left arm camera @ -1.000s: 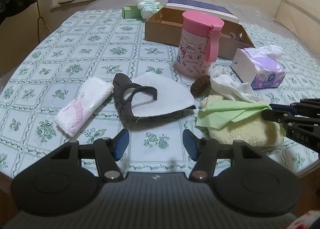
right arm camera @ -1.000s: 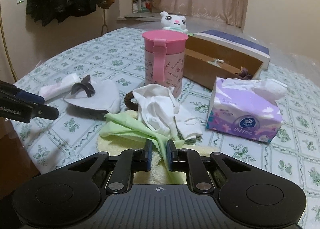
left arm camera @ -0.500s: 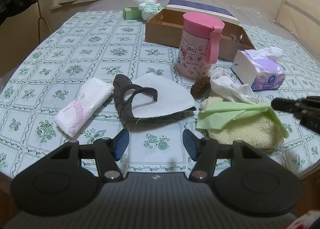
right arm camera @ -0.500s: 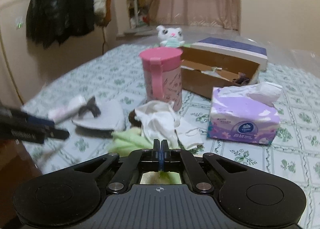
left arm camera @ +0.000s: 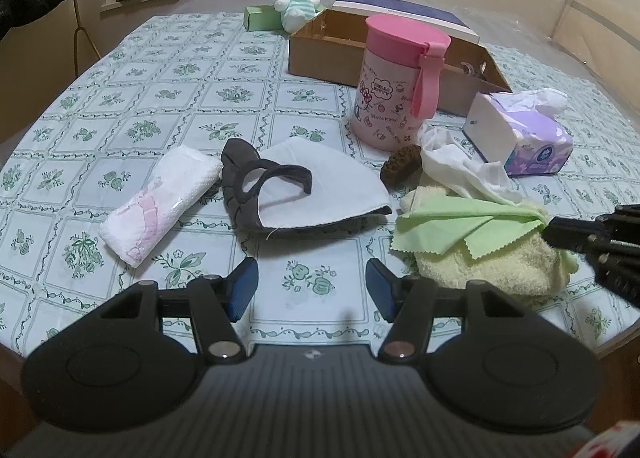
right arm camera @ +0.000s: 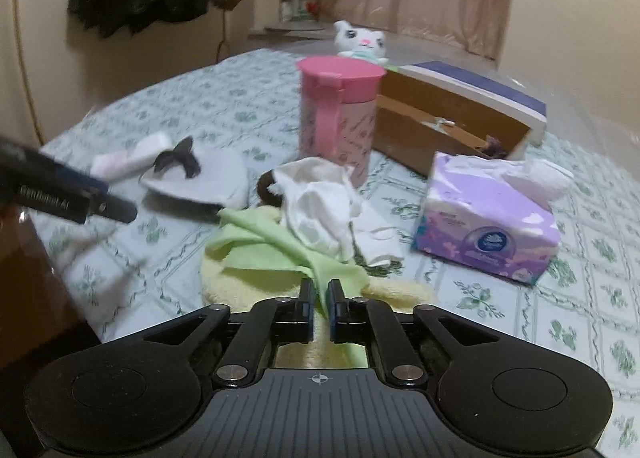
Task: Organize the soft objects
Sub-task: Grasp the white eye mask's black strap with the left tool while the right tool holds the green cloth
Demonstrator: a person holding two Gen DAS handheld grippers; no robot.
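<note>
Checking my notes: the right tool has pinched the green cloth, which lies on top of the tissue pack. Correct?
Not quite. The right tool does pinch the green cloth, but it lies on the yellow fluffy towel, apart from the tissue pack, as the right wrist view shows.

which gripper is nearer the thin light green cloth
Right. The right gripper has the thin light green cloth between its opening jaws; the left gripper hovers open over bare tablecloth beside it.

bare tablecloth [left arm camera: 120, 105] lies open left of the pink cup [left arm camera: 394, 81].
</note>
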